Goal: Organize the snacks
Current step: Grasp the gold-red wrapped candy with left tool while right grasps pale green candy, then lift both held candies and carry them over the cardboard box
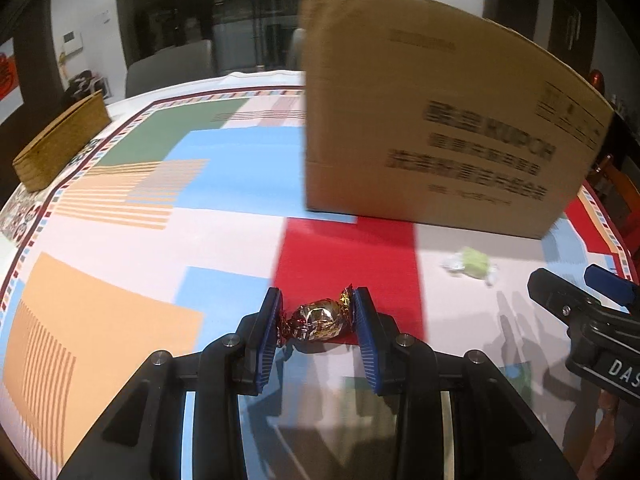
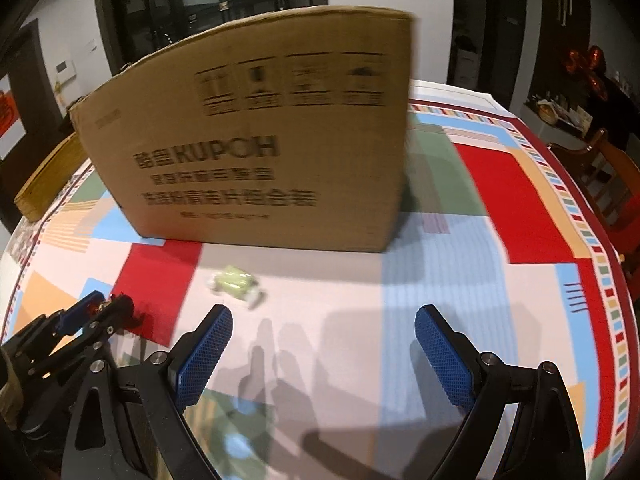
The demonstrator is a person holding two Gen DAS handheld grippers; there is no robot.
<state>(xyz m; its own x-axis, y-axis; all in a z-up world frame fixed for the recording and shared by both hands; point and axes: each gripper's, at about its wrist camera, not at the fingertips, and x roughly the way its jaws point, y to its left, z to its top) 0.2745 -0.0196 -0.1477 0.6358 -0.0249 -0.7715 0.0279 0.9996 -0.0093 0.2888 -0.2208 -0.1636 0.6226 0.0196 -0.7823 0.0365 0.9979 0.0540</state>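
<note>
Just ahead, cardboard box [image 2: 256,140], seemingly upright.

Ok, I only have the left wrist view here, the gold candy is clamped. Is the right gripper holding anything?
Observer: No. The right gripper is open and empty.
Operator: Where is the green candy from it?
Observer: The green candy lies on the tablecloth, ahead of the right gripper's left finger.
Operator: Anything printed higher on the box?
Observer: Yes, the cardboard box shows a row of four handling symbols near its top.
</note>
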